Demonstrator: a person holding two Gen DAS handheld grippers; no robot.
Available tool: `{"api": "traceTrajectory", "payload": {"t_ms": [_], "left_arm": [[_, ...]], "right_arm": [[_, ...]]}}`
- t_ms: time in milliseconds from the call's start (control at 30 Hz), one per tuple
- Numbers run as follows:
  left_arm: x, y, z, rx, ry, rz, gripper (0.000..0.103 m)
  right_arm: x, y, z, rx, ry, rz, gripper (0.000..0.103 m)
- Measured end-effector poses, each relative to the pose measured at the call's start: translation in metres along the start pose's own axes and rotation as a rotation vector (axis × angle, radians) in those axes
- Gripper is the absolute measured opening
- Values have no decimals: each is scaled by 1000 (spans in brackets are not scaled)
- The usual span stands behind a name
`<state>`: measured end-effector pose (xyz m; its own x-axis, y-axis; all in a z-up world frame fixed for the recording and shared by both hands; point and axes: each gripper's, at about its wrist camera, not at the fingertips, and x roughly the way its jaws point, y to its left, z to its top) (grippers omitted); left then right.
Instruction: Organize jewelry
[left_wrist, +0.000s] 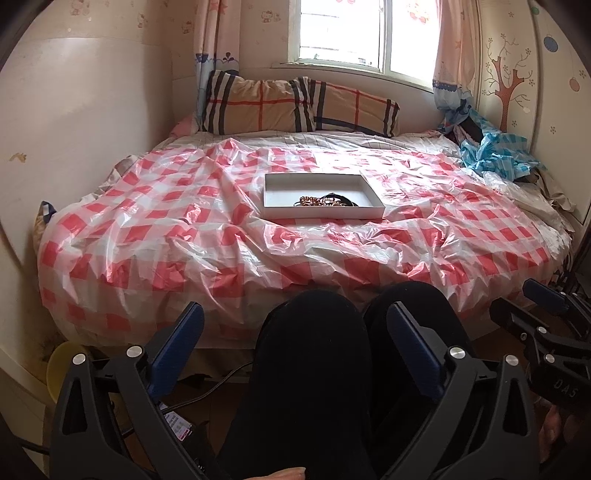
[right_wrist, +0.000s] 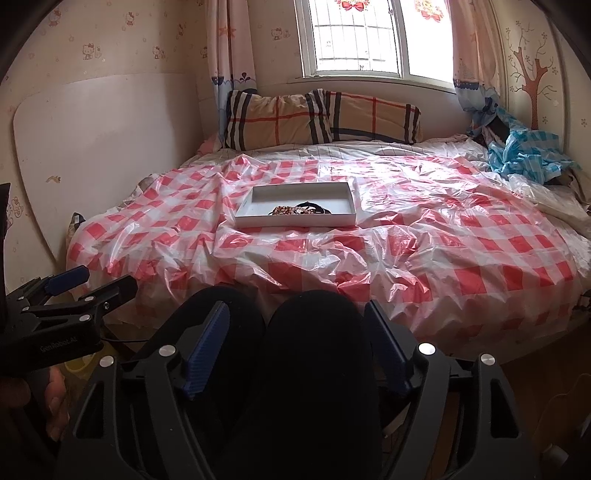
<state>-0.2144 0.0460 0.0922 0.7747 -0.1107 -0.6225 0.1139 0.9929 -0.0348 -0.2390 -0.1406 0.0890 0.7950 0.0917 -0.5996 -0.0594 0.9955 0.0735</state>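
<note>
A shallow white box (left_wrist: 321, 212) (right_wrist: 295, 220) lies in the middle of the bed. A heap of jewelry (left_wrist: 320, 201) (right_wrist: 291, 211), brown beads with dark bands, sits in its near part. My left gripper (left_wrist: 295, 325) is open and empty, held low over the person's knees, well short of the bed. My right gripper (right_wrist: 297, 325) is open and empty too, also above the knees. The right gripper shows at the right edge of the left wrist view (left_wrist: 546, 299), and the left gripper shows at the left edge of the right wrist view (right_wrist: 74, 280).
The bed is covered by a crinkled red-and-white checked plastic sheet (left_wrist: 184, 240) (right_wrist: 443, 240). Plaid pillows (left_wrist: 295, 107) lie under the window. Blue checked plastic (left_wrist: 498, 151) is bunched at the far right. The person's dark knees (left_wrist: 314, 350) fill the foreground. A white board (right_wrist: 92, 147) leans left.
</note>
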Motion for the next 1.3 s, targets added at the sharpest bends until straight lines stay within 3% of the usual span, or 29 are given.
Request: {"api": "traceTrajectory", "payload": {"t_ms": [1300], "left_arm": [[8,1,-7,10,55,-14,95]], "right_arm": [[-4,6,-3,-5,6,5,84]]}}
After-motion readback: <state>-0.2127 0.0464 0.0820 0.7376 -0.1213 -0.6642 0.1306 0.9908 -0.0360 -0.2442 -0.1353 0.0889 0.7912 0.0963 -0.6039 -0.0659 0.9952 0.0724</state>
